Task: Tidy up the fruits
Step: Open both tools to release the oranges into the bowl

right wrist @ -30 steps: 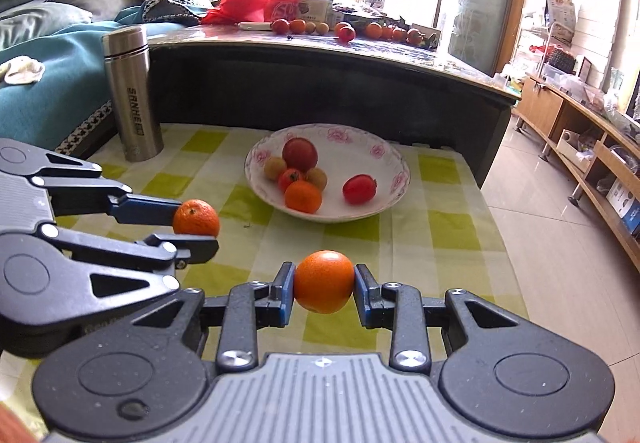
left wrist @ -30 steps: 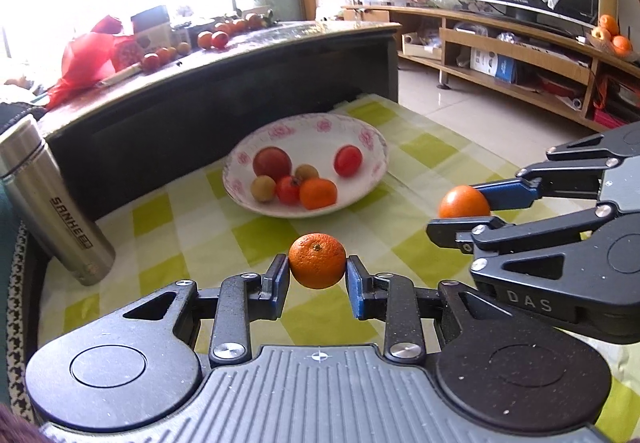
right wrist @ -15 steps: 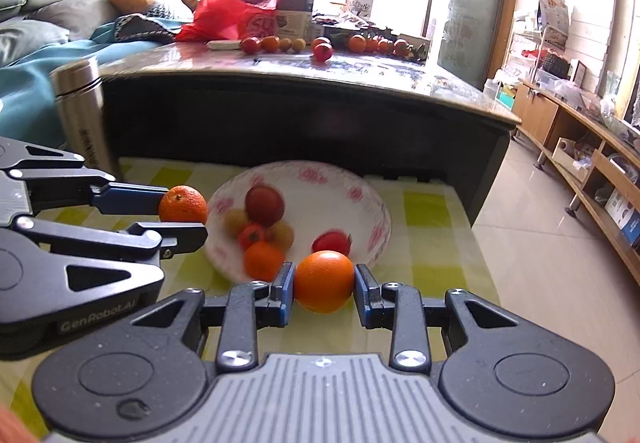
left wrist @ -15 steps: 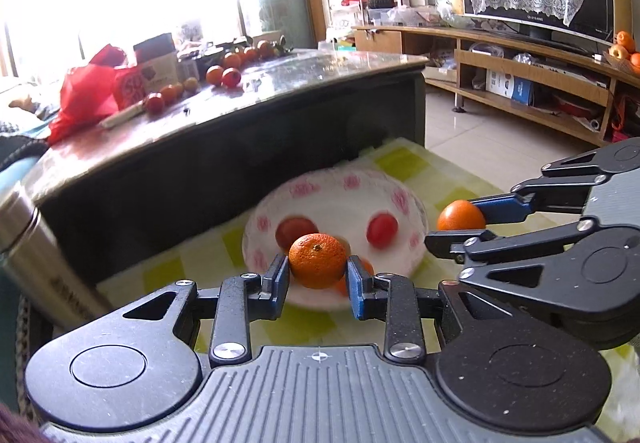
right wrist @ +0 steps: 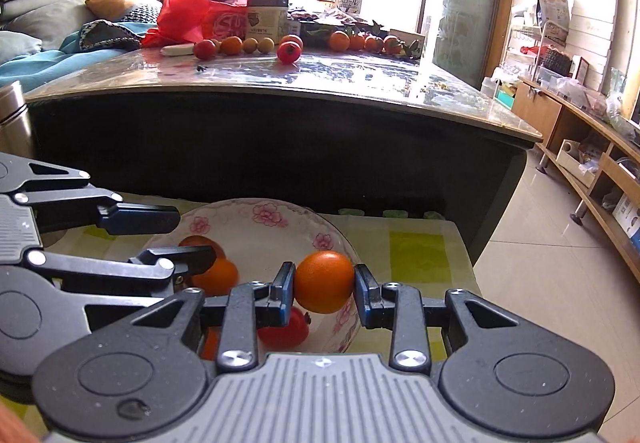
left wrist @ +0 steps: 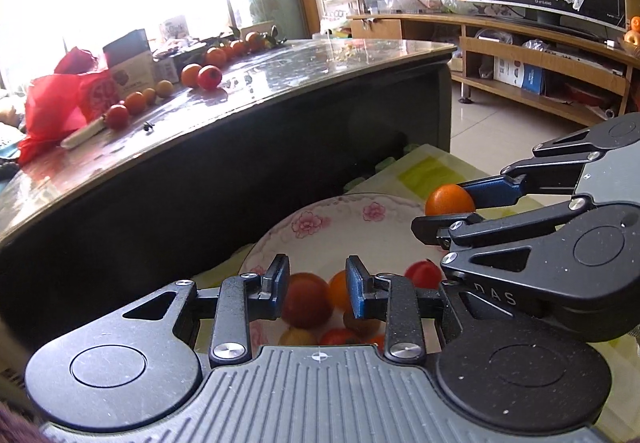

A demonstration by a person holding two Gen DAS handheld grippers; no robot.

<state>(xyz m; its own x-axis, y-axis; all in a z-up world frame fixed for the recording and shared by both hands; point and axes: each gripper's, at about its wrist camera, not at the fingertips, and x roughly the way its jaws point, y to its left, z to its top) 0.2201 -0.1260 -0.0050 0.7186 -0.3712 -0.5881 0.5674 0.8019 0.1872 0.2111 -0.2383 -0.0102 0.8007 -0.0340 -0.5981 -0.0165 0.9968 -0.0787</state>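
Your left gripper (left wrist: 318, 291) is over the floral bowl (left wrist: 320, 221) w/ fingers spread — nothing between them. A tangerine (right wrist: 214, 277) lies in the bowl among red and yellowish fruit. Your right gripper (right wrist: 324, 289) pinches an orange (right wrist: 324, 281) above the bowl's right rim — both tools close together. More fruit sits on the dark table (right wrist: 320, 83) behind.
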